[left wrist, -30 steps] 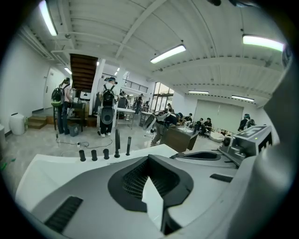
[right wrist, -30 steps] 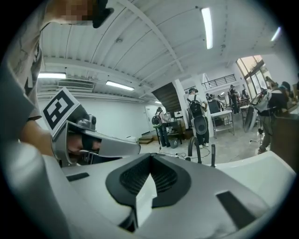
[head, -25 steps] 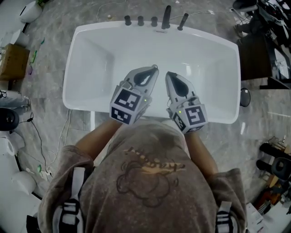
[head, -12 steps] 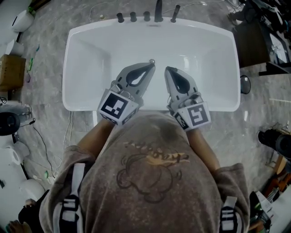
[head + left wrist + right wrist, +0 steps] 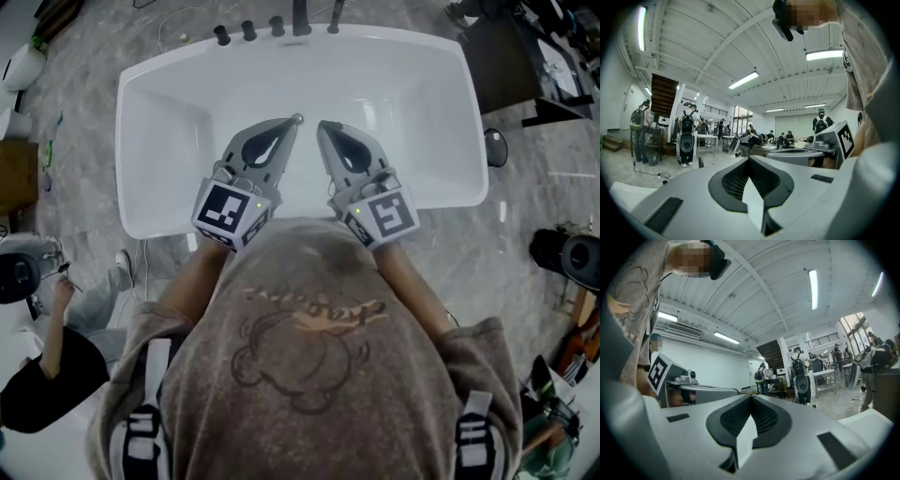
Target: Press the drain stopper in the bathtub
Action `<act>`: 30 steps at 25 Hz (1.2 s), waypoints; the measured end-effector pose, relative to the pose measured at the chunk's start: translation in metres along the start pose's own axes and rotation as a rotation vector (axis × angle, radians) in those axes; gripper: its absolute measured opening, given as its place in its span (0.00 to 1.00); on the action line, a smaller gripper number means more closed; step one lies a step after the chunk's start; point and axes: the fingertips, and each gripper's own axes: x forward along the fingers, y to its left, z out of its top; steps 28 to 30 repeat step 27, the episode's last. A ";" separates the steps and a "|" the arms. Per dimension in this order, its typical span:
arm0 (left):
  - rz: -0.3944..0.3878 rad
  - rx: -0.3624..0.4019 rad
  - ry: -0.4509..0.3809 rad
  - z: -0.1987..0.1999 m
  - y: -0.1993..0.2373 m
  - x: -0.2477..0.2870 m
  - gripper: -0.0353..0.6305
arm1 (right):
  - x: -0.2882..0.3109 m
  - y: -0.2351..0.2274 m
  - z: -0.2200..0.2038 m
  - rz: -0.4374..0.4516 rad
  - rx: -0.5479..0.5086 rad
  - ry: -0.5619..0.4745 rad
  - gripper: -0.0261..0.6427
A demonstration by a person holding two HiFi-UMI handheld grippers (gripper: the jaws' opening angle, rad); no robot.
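White rectangular bathtub [image 5: 141,141] w/ rounded corners, seen from above on grey marble floor [image 5: 525,244]. Row of black tap fittings [image 5: 277,25] at its far rim. Drain stopper [image 5: 297,118] is small, round and shiny, metal-looking. It sits on the tub bottom, approx mid-width, nearer the tap end.

Left tongs [image 5: 289,125] are inside the tub outline w/ the tip right at the stopper; touching or just above, can't tell. Right tongs [image 5: 324,127] are just beside it on the right, tip apart from the stopper.

Both tongs are clenched: tips meet in each gripper view, nothing btw them. Gripper views show only a hall ceiling w/ strip lights and people far off, no tub.
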 end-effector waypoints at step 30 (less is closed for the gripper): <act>0.015 -0.009 0.016 -0.009 -0.001 0.008 0.05 | 0.000 -0.008 -0.006 -0.032 -0.016 0.033 0.04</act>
